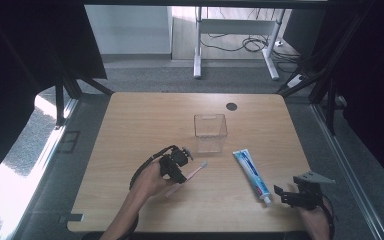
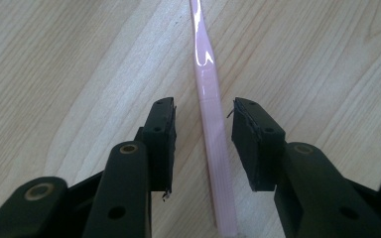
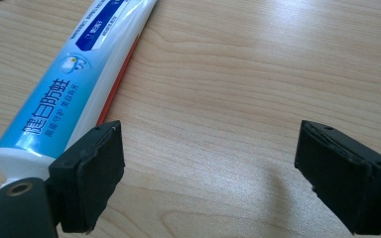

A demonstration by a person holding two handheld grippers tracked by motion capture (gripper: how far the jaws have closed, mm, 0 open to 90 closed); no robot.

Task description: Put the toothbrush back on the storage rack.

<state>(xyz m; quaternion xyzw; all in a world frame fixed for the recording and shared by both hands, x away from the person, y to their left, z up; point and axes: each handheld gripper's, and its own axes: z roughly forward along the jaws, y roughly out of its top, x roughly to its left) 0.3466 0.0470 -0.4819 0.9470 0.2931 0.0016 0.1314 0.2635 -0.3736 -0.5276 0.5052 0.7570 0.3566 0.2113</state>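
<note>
Resting on grey carpet floor (image 1: 145,77): light wooden surface (image 1: 145,115). Standing beyond: white metal-legged desk (image 1: 198,60), black cables (image 1: 240,44) trailing. Hanging at both sides: dark curtains (image 1: 10,60). Falling at left: bright daylight (image 1: 0,185).

The high view looked forward and down from above the near edge of the desk (image 1: 130,125), taking in its whole top and the floor beyond its far edge. The left gripper view sat close over the wood, facing along its jaws at the pink toothbrush (image 2: 211,114), shared with the high view (image 1: 192,174). The right gripper view, equally near, shared the toothpaste tube (image 3: 74,84) by the near right corner (image 1: 251,175).
</note>
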